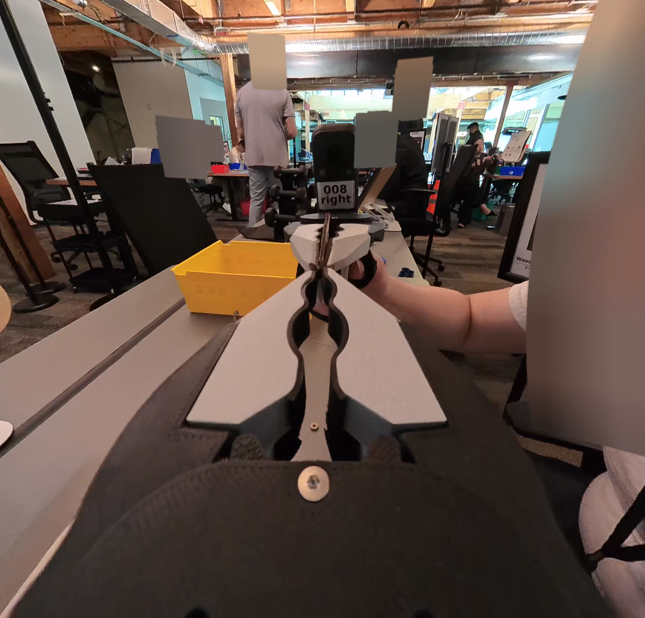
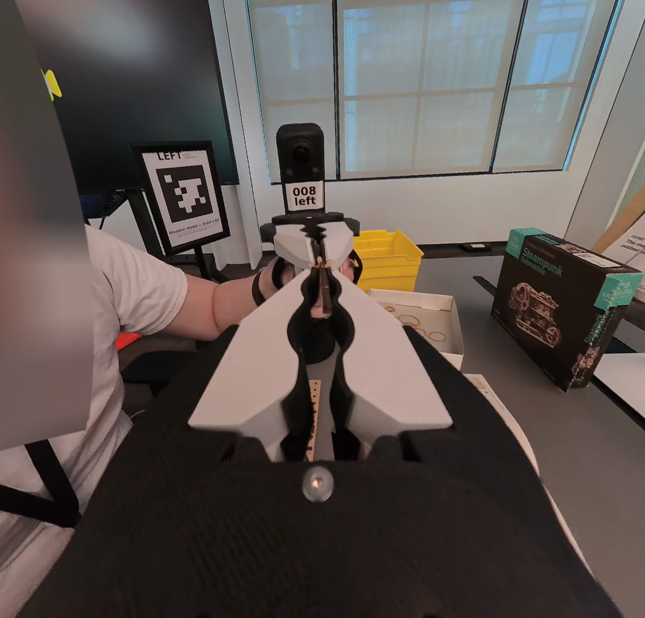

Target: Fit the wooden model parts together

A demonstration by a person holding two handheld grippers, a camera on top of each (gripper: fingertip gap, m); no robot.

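My two grippers meet tip to tip above the grey table (image 1: 87,357). My left gripper (image 1: 317,270) is shut on a small pale wooden part (image 2: 319,262), which shows at its tips in the right wrist view. My right gripper (image 2: 319,270) is shut on a thin dark flat wooden piece (image 2: 326,296), seen edge-on between its fingers. That piece also shows in the left wrist view (image 1: 324,242), in the jaws of the right gripper (image 1: 323,264). The small part touches the front edge of the dark piece. How the two join is hidden by the fingertips.
A yellow bin (image 1: 237,273) stands on the table behind the grippers. The dark kit box (image 2: 558,308) stands at the right, and an open white tray with rings (image 2: 443,304) lies nearer. A wooden parts sheet (image 2: 314,420) lies under my right gripper. A person (image 1: 265,130) stands far off. Only a small space, under 4 cm, lies between the two pairs of fingers.
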